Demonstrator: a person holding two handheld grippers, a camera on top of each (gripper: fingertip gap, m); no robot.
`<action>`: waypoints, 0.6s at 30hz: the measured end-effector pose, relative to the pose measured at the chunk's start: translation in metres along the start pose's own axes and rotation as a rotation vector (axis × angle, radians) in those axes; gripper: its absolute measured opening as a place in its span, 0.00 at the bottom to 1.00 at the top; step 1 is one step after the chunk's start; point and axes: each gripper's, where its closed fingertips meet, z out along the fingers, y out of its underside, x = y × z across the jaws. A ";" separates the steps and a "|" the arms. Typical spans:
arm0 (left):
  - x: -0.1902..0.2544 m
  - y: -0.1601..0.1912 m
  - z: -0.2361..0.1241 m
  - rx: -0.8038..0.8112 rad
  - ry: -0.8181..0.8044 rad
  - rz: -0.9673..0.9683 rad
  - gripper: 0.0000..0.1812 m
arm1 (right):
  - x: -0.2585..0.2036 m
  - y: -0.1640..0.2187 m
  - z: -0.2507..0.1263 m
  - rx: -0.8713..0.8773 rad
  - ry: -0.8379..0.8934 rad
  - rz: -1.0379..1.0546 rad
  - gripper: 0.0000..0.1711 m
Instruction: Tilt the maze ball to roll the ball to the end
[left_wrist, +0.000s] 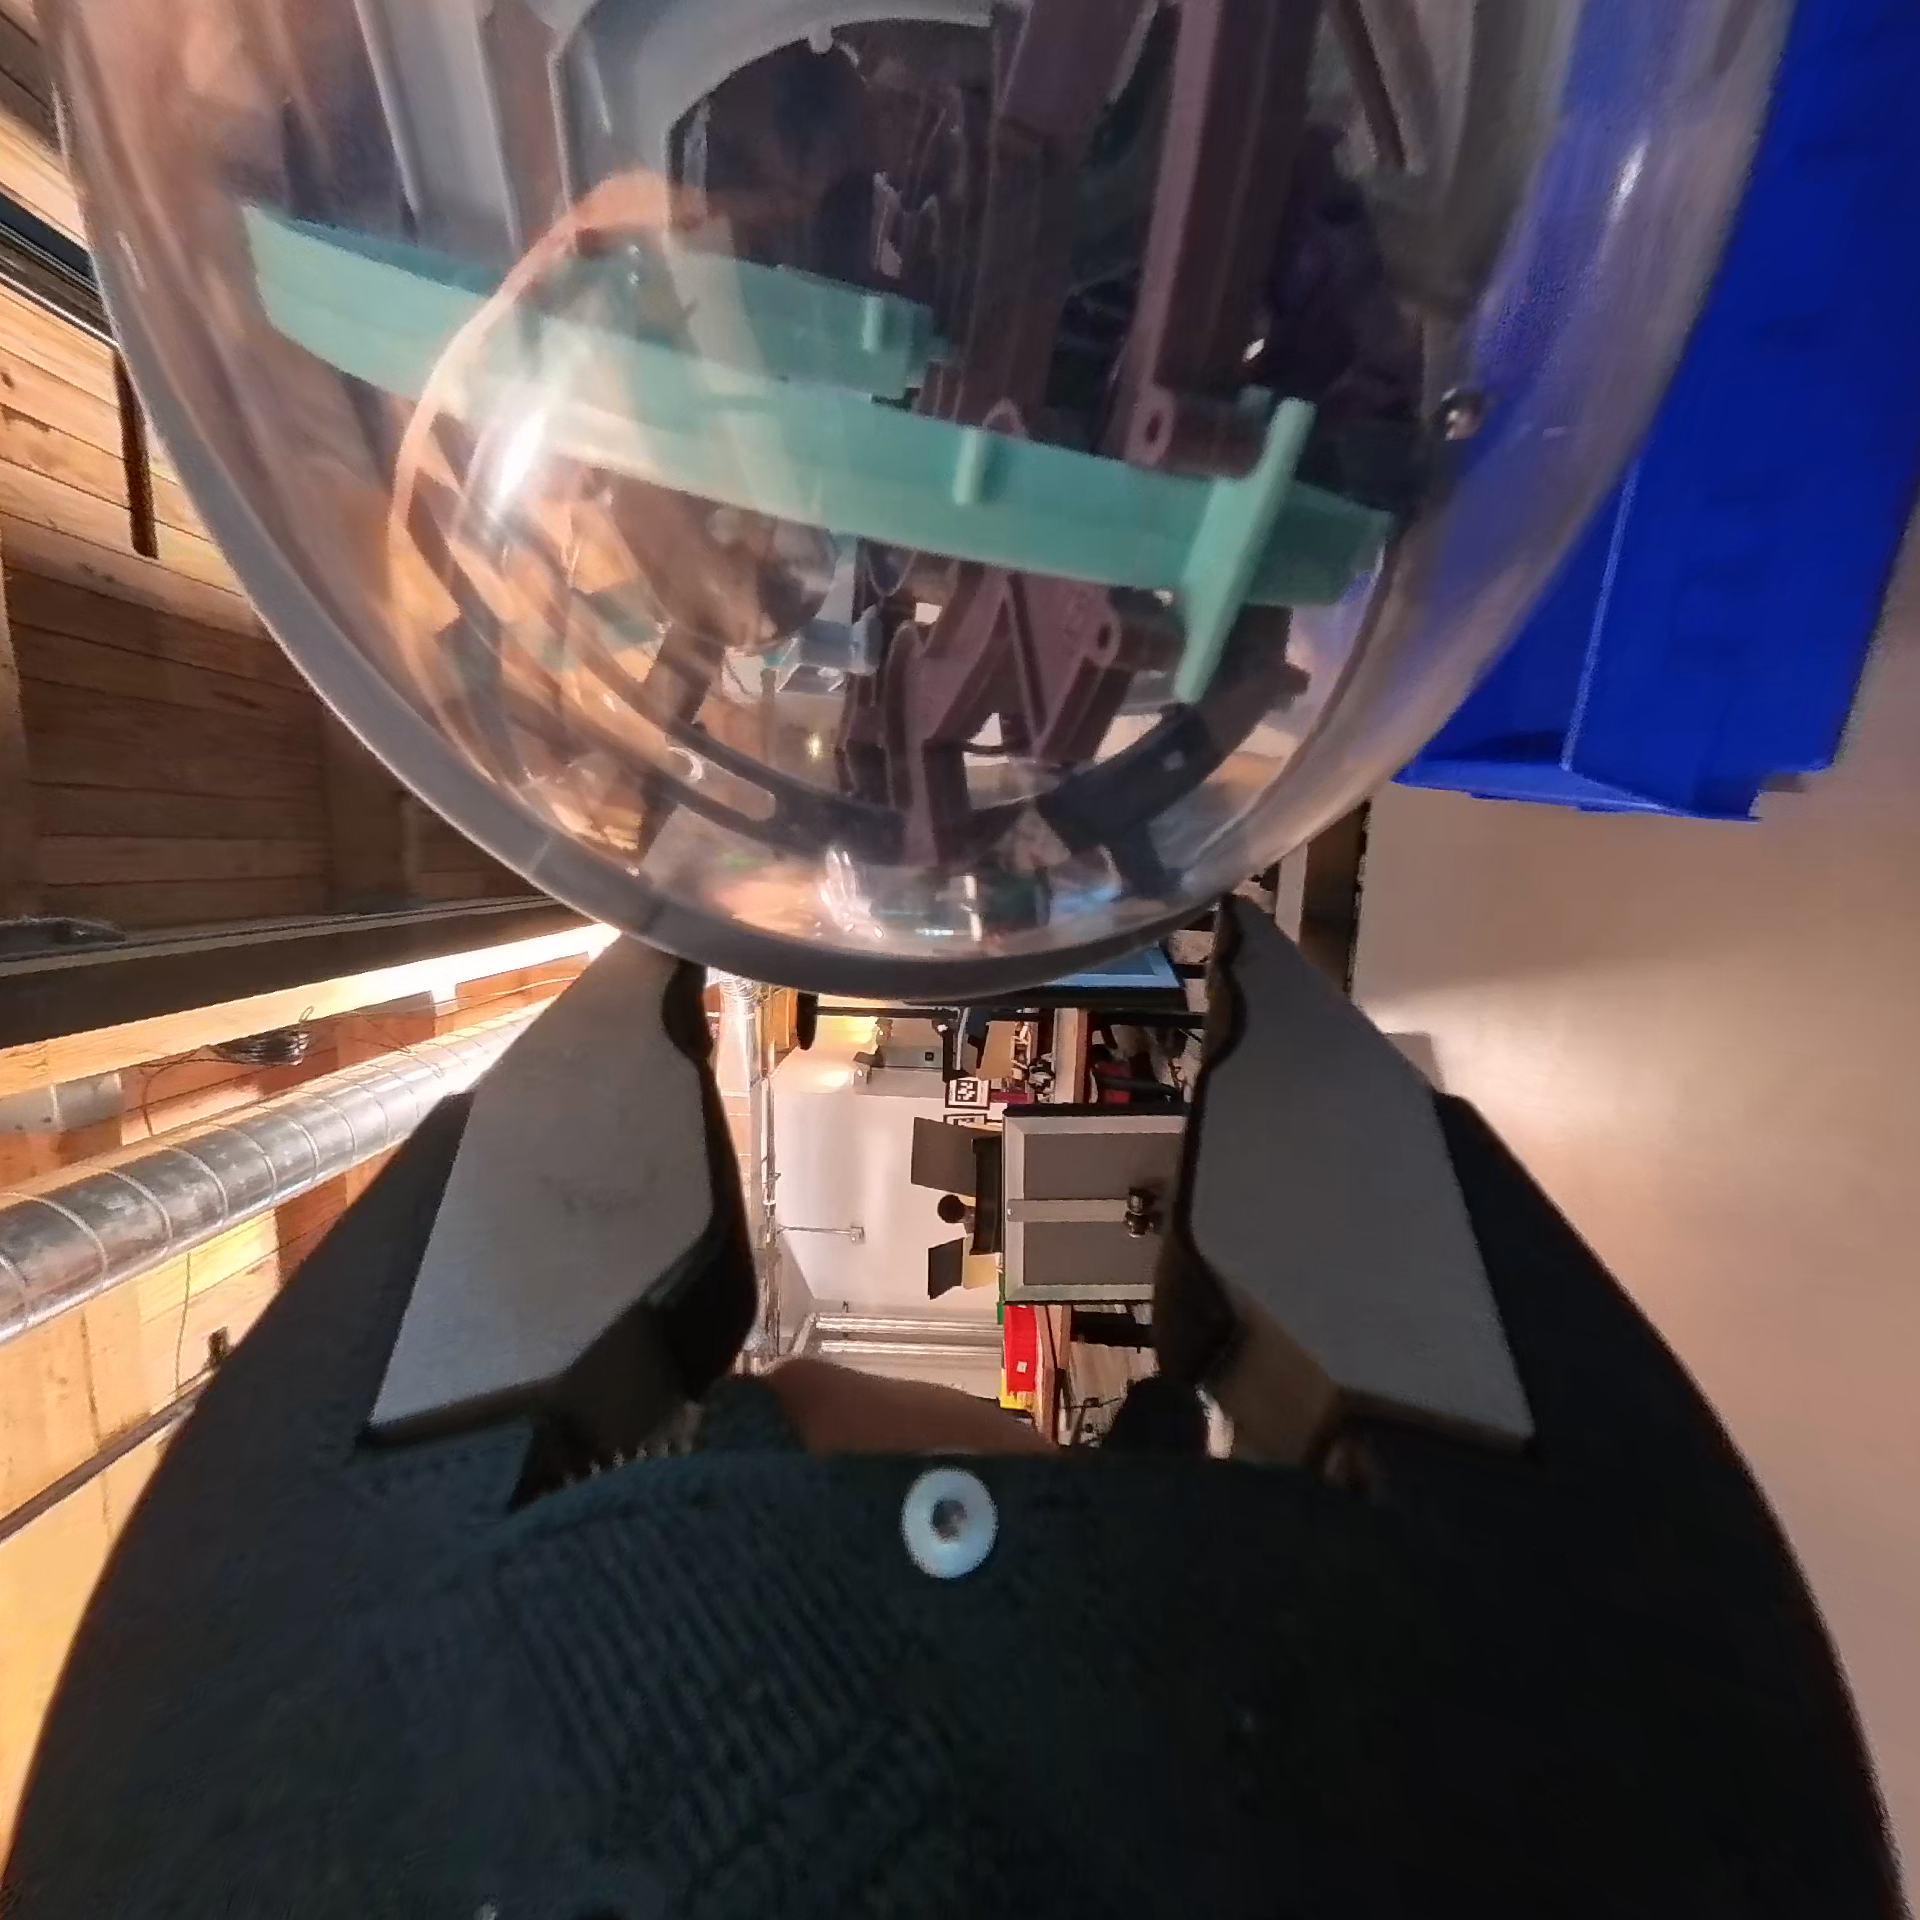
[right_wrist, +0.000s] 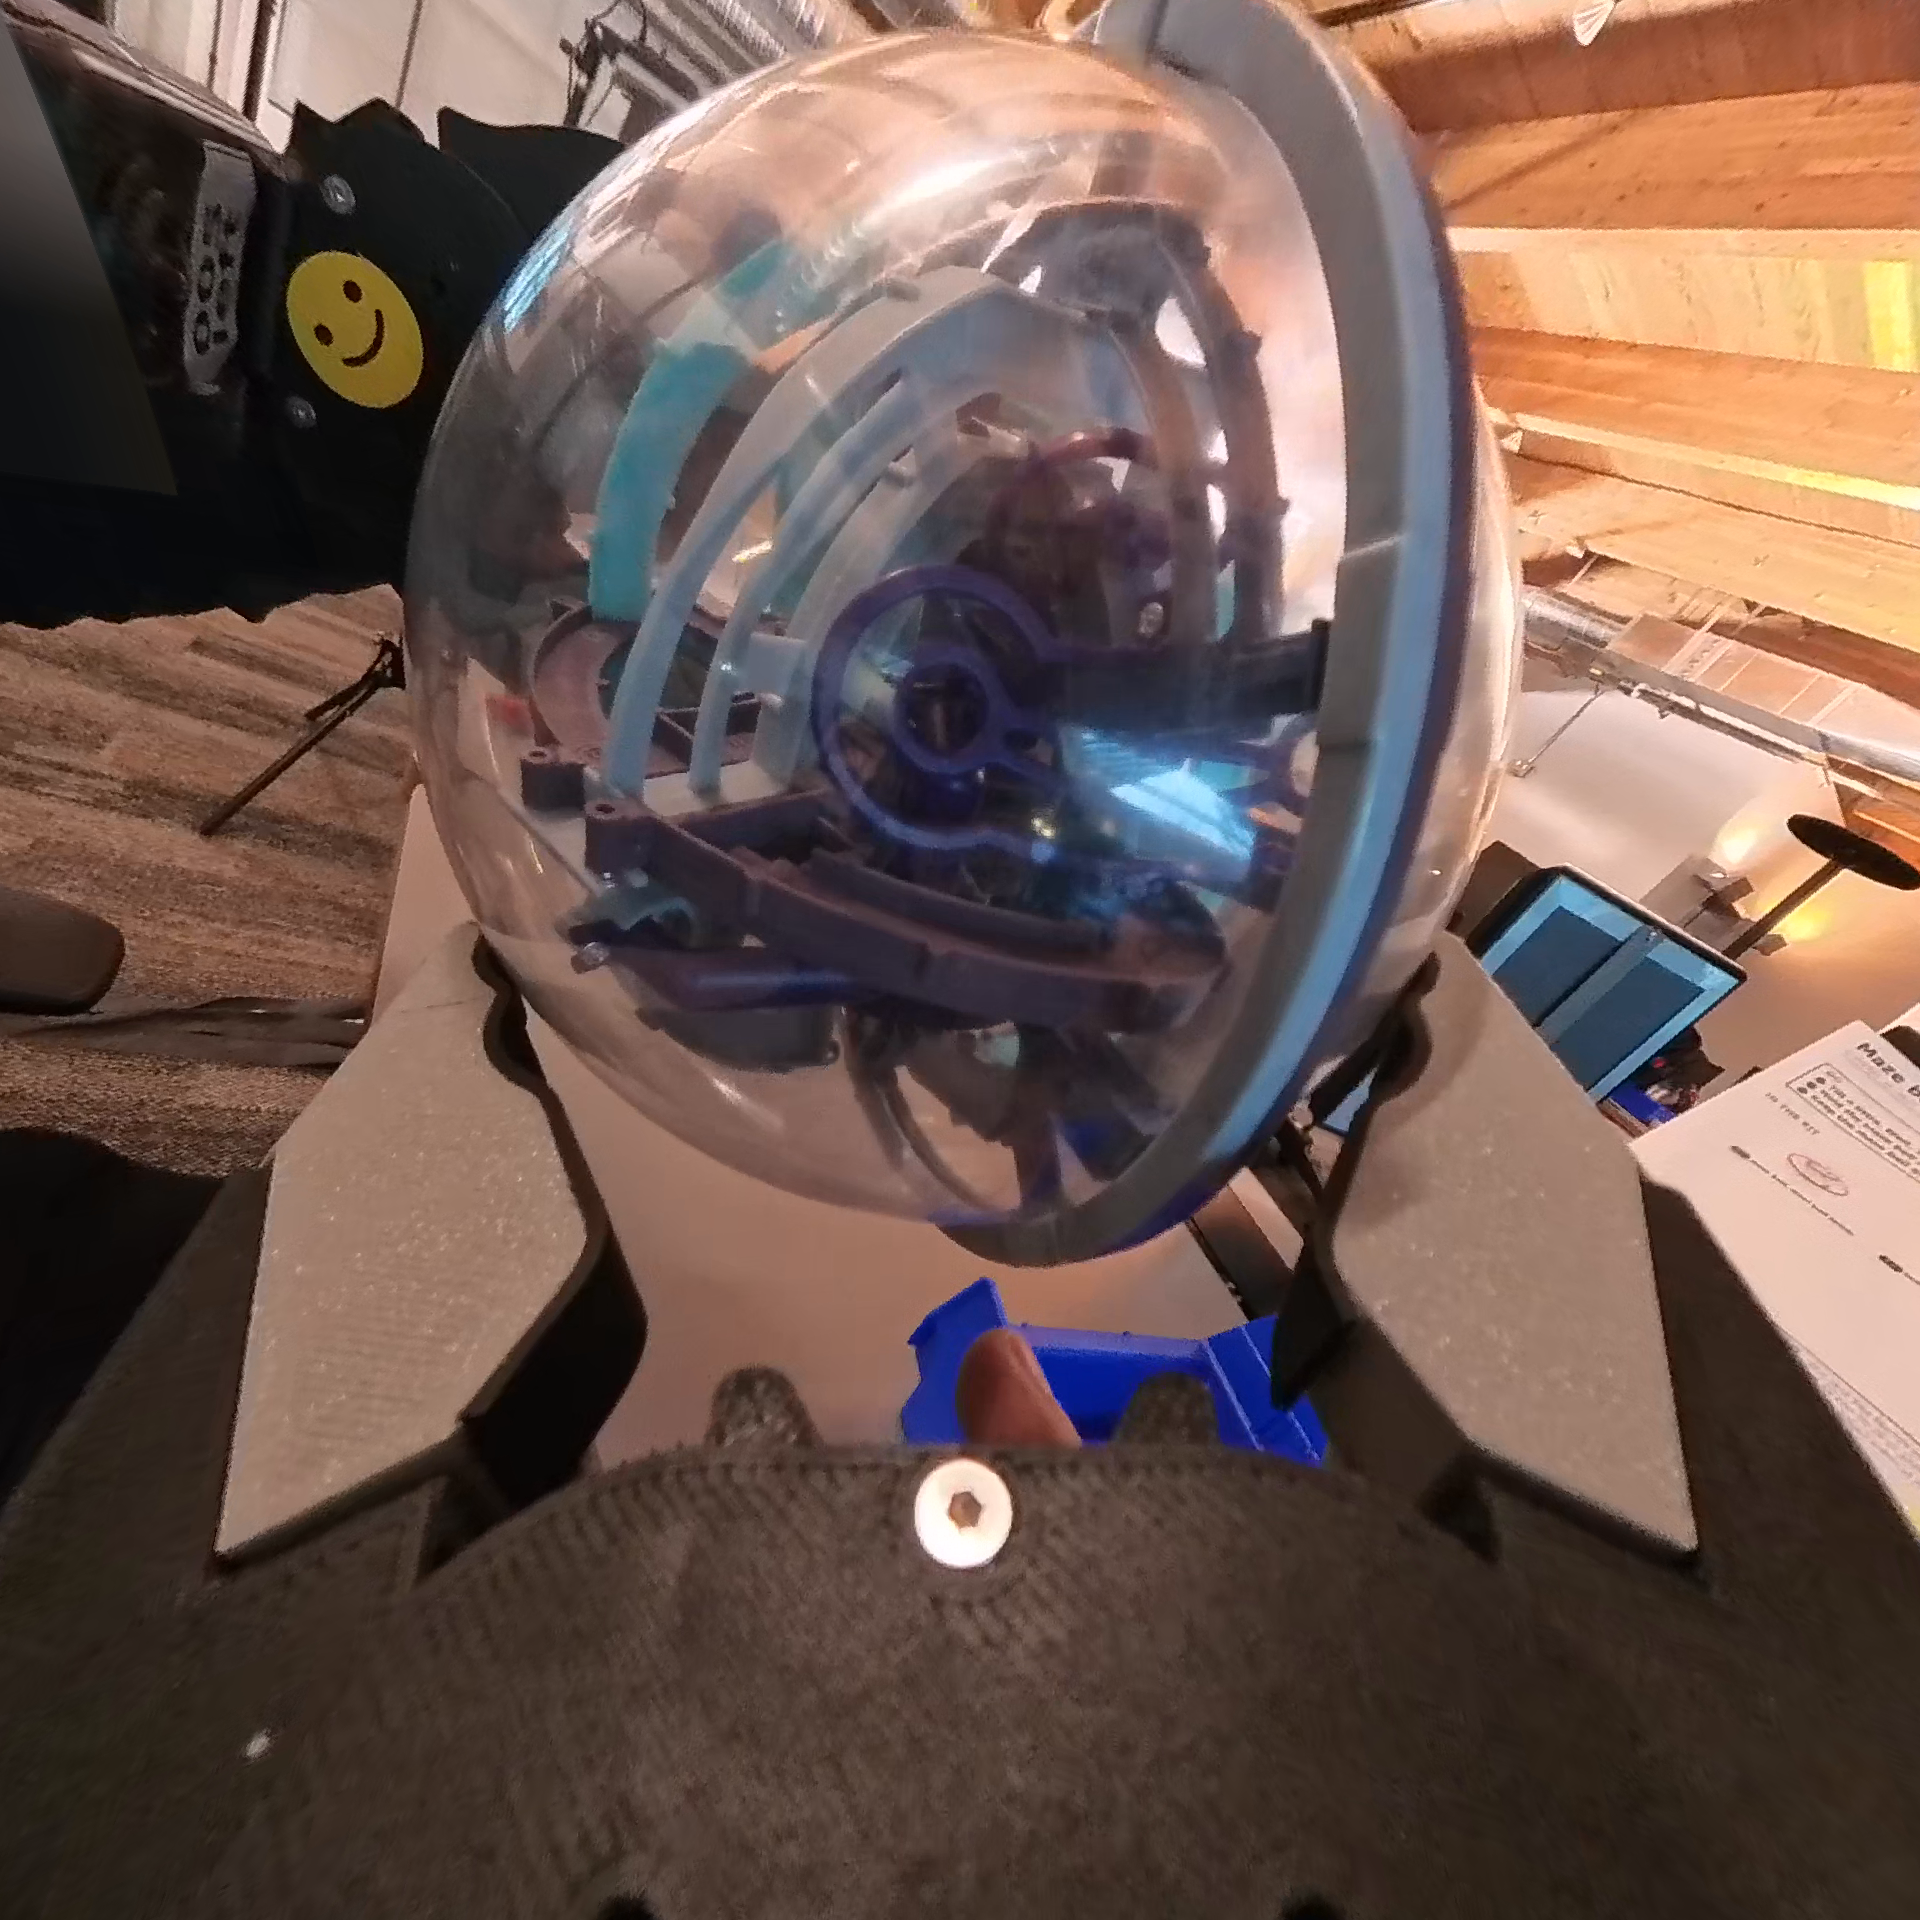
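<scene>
Maze ball (right_wrist: 956, 644), a clear sphere with teal and purple tracks, sits raised above the bench (right_wrist: 790, 1288), cradled between both spread tools: right tool (right_wrist: 956, 997) nearer, left tool (left_wrist: 951, 966) pressing its far side.

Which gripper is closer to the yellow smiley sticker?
Left. The smiley sticker sits on the left gripper's own body, seen beyond the maze ball. The right gripper is on the ball's near side, apart from it.

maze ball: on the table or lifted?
Lifted. The maze ball sits between the right gripper fingertips, with the blue bin and table visible beneath it.
</scene>
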 end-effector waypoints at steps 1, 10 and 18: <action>0.001 0.000 0.000 0.000 0.002 -0.002 0.52 | 0.000 0.001 0.000 -0.003 0.000 0.001 0.92; 0.011 0.000 0.001 0.001 0.020 -0.023 0.52 | -0.005 0.007 -0.001 -0.002 0.007 0.019 0.92; 0.024 -0.001 0.002 0.006 0.041 -0.047 0.52 | -0.010 0.016 -0.005 -0.016 0.011 0.038 0.91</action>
